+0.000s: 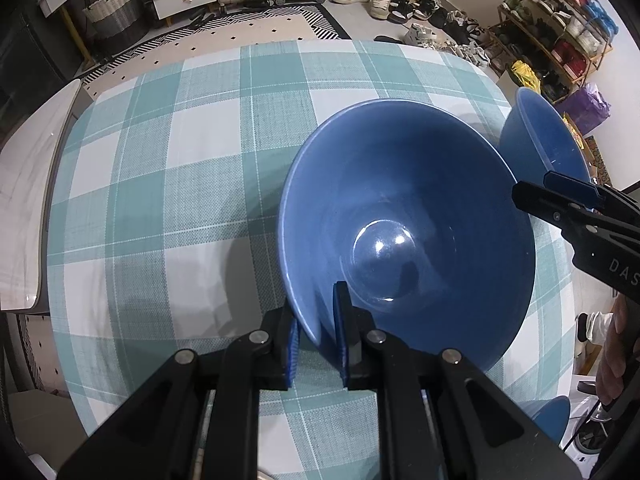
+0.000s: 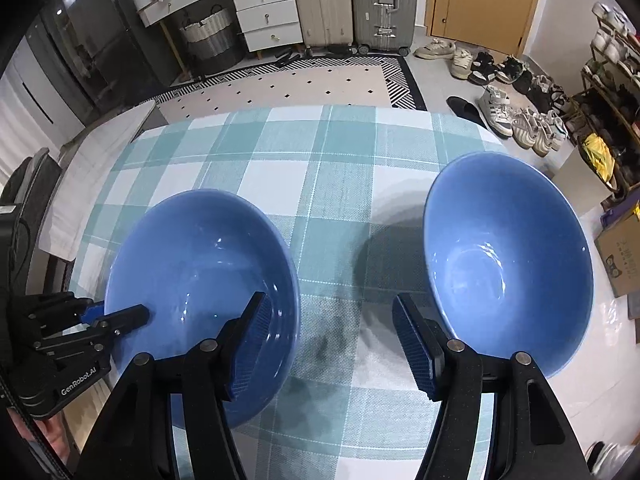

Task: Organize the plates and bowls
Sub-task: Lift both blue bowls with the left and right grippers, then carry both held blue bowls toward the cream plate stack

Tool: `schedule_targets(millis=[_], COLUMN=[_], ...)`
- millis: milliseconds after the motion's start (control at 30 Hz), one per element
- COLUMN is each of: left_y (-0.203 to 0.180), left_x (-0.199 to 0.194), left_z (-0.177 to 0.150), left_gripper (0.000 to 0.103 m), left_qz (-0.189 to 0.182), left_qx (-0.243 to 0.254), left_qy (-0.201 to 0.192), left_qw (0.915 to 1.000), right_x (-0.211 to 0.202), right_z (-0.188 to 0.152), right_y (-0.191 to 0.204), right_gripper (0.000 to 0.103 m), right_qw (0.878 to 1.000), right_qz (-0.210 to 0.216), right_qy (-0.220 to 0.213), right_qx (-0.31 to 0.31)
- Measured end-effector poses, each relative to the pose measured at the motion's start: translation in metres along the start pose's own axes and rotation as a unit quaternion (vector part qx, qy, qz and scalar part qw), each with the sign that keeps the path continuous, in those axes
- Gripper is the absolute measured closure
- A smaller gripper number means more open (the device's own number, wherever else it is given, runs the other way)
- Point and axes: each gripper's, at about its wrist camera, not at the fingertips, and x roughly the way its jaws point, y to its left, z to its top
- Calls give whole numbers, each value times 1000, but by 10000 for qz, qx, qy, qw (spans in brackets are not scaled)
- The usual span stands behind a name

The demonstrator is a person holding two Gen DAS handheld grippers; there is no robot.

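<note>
My left tongs (image 1: 316, 340) point steeply down, clamped on the near rim of the left blue bowl (image 1: 404, 220), one pad inside and one outside. My right tongs (image 2: 332, 344) tilt downward too, jaws apart and holding nothing, over the checked counter (image 2: 320, 184) between that bowl and the right blue bowl (image 2: 508, 256).

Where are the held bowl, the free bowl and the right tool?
held bowl (image 1: 404, 216): left wrist view, inner wall.
free bowl (image 2: 504, 256): right wrist view, inner wall.
right tool (image 2: 326, 344): right wrist view, midway between its fingertips.
</note>
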Motion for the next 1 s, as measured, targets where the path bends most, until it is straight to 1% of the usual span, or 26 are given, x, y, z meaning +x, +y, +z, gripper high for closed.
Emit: schedule_targets(millis=[233, 500, 567, 667, 733, 767, 833, 900, 933, 967, 1000], left_y=[2, 5, 6, 6, 7, 7, 7, 7, 7, 6, 7], left_x=[1, 3, 3, 4, 4, 4, 4, 5, 5, 7, 8], left_z=[0, -1, -1, -1, 0, -1, 0, 0, 0, 0, 0], left_gripper=[90, 89, 89, 89, 89, 89, 89, 89, 89, 89, 89], left_qz=[-17, -50, -45, -69, -78, -89, -113, -147, -175, -200, -219], left_qx=[-30, -26, -15, -11, -4, -6, -20, -30, -37, -41, -48], left_qy=[26, 52, 53, 59, 53, 54, 53, 45, 55, 91, 92], left_qw=[10000, 10000, 10000, 10000, 10000, 9999, 9999, 9999, 9998, 9998, 9997], right_x=[-6, 0, 4, 14, 19, 21, 24, 27, 29, 31, 33], right_z=[0, 1, 2, 2, 1, 1, 0, -2, -3, -4, -5], right_y=[7, 25, 28, 32, 33, 34, 34, 34, 34, 34, 34], right_gripper=[39, 39, 41, 41, 41, 45, 54, 66, 68, 74, 76], right_qw=[9997, 9986, 9985, 9982, 9982, 9981, 9978, 9975, 9973, 9969, 9969], right_qz=[182, 451, 456, 371, 322, 296, 316, 335, 343, 356, 320], right_qy=[-97, 45, 113, 321, 360, 380, 438, 501, 549, 599, 623], right_qx=[-115, -270, -296, -332, -369, -383, -376, -360, -358, -362, -372])
